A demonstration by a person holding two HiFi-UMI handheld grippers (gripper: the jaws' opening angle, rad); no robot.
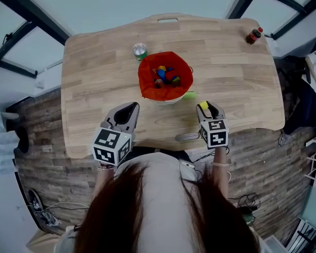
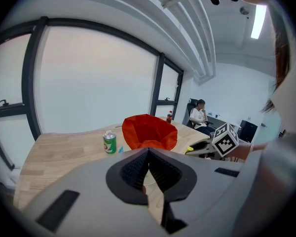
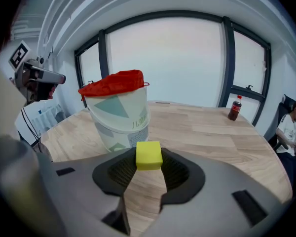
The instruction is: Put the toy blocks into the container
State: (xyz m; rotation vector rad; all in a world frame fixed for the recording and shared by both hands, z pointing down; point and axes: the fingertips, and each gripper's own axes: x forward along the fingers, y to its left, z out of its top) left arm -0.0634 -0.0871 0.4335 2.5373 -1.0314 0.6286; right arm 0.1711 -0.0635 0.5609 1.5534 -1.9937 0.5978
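A white bucket lined with a red bag [image 1: 166, 78] stands mid-table and holds several coloured blocks [image 1: 163, 75]. My right gripper [image 1: 206, 109] hovers near the table's front edge, to the right of the bucket and short of it. It is shut on a yellow block [image 3: 149, 155], which sits between the tips of its jaws, with the bucket [image 3: 119, 112] just beyond and to the left. My left gripper [image 1: 130, 109] is on the bucket's near left; its jaws [image 2: 148, 153] meet at the tips with nothing between them. A small green piece [image 1: 190, 94] lies by the bucket's base.
A green can [image 1: 140, 50] stands behind the bucket on the left. A cola bottle [image 1: 254, 35] is at the far right corner of the wooden table [image 1: 95, 88]. A person [image 2: 200, 115] sits at a desk in the background, beyond the table.
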